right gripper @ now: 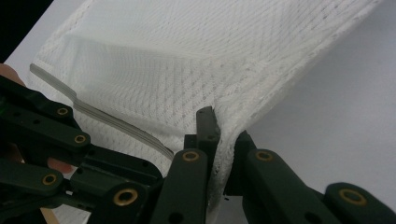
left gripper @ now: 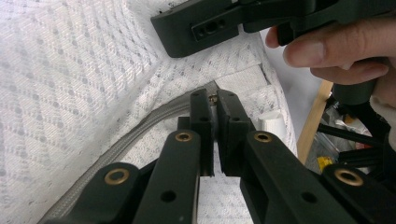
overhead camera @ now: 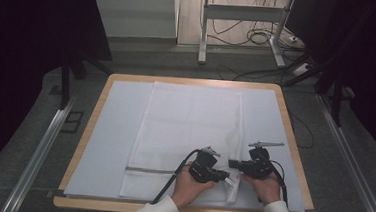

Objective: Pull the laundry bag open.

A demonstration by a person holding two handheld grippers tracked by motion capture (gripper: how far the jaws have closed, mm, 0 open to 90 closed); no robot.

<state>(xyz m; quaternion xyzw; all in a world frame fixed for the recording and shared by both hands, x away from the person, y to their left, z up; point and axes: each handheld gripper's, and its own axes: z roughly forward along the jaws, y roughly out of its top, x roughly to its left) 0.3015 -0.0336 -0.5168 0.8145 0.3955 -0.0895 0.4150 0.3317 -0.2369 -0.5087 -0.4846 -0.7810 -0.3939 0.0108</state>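
Two forearms in white sleeves reach in from the near table edge, hands close together over the near right corner of a white mesh fabric bag with a grey zipper band (overhead camera: pixel 184 136). The bag lies flat on a pale blue sheet (overhead camera: pixel 109 130) covering the wooden-rimmed table (overhead camera: pixel 80 151).

The left gripper (overhead camera: pixel 223 175) points right, its jaws clamped on the end of the grey zipper (left gripper: pixel 140 128), apparently on the small brass pull, though that part is tiny. The right gripper (overhead camera: pixel 233 164) points left, its jaws pinched tight on the bag's lifted mesh edge (right gripper: pixel 224 140). The two grippers nearly meet.
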